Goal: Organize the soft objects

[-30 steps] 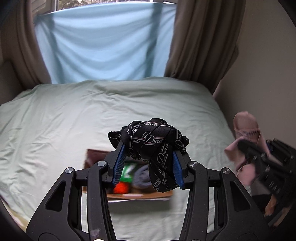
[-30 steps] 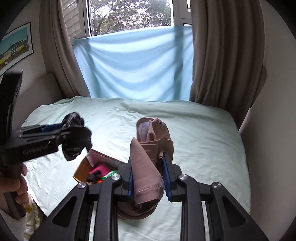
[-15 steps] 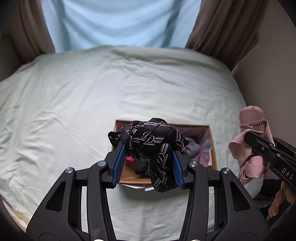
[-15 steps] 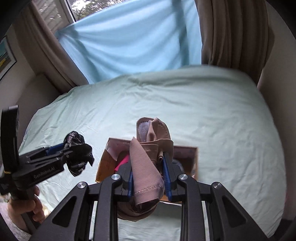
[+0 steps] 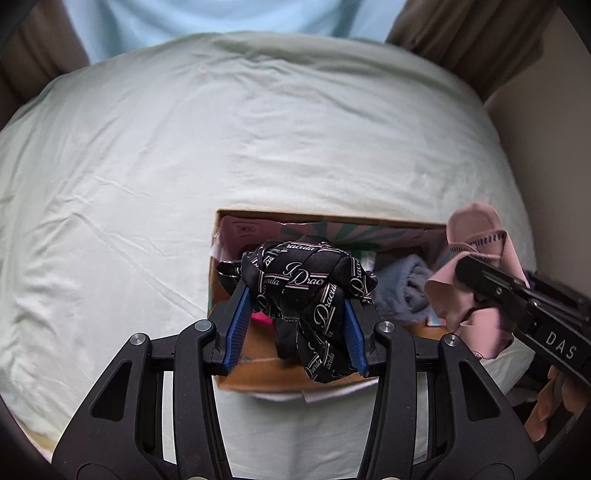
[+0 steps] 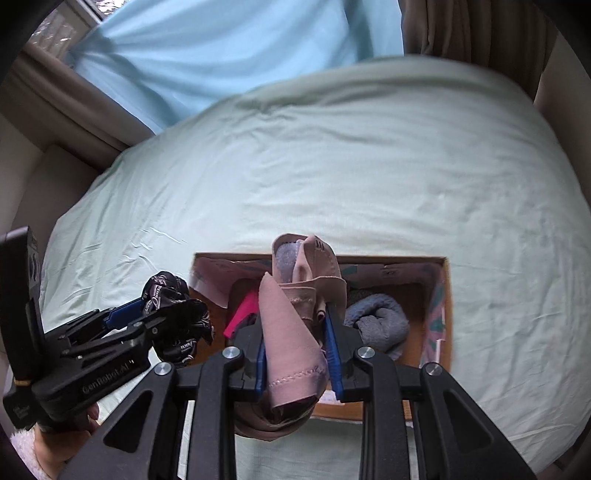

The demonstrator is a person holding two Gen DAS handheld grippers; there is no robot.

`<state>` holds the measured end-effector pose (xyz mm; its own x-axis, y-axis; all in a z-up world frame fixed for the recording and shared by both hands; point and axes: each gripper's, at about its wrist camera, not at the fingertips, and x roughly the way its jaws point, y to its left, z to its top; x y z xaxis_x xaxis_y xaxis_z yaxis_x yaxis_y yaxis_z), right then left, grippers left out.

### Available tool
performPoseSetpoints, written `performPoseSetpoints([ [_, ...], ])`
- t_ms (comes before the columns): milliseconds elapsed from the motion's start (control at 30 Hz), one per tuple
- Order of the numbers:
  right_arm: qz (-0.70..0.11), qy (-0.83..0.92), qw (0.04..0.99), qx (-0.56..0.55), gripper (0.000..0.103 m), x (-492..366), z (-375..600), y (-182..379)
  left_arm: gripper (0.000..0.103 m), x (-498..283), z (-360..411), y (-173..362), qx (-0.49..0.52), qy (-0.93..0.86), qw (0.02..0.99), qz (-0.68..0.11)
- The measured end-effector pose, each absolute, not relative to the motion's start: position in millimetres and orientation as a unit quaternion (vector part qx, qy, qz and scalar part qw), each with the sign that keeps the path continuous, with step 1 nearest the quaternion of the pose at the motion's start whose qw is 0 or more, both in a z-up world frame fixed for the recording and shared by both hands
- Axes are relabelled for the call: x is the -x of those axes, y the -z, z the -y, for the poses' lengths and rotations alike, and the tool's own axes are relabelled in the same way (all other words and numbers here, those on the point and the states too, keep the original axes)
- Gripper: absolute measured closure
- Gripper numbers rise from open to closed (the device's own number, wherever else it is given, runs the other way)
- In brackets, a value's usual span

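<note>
My left gripper (image 5: 295, 325) is shut on a black bundle of printed ribbon (image 5: 306, 284) and holds it above the left half of an open cardboard box (image 5: 255, 350) on the bed. My right gripper (image 6: 297, 343) is shut on a pink cloth (image 6: 291, 332) above the same box (image 6: 443, 317). A rolled grey-blue cloth (image 6: 380, 321) and a bright pink item (image 6: 240, 314) lie inside the box. Each gripper shows in the other's view: the right gripper with the pink cloth (image 5: 476, 280), the left gripper with the black bundle (image 6: 177, 314).
The box sits on a pale green bedsheet (image 5: 184, 147). A light blue cloth (image 6: 221, 55) hangs at the head of the bed between brown curtains (image 5: 461, 33). A beige wall (image 5: 554, 129) runs along the bed's right side.
Both grippers have tilted down and moved forward over the box, which now lies larger and directly beneath them. Both still hold their bundles.
</note>
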<state>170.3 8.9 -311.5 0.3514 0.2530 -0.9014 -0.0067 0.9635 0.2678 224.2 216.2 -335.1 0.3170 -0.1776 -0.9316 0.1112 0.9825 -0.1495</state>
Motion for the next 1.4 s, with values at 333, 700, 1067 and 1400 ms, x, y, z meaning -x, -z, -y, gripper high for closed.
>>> performPoseSetpoints([
  [333,-0.614,-0.073,0.776,-0.126,0.079,-200,-2,366,0.057,-247,-202,388,-0.002,0.092,0.782,-0.617],
  [700,-0.615,-0.049,0.775,-0.135,0.004,-207,11,366,0.000,-235,-179,377,-0.064,0.124,0.791,-0.596],
  [1067,-0.593,-0.046,0.793,-0.132,0.004,-183,11,337,0.000,-214,-184,359,-0.049,0.120,0.800,-0.586],
  [1400,-0.539,-0.039,0.834,-0.111,0.004,-135,21,258,0.000,-166,-206,290,-0.020,0.113,0.831,-0.544],
])
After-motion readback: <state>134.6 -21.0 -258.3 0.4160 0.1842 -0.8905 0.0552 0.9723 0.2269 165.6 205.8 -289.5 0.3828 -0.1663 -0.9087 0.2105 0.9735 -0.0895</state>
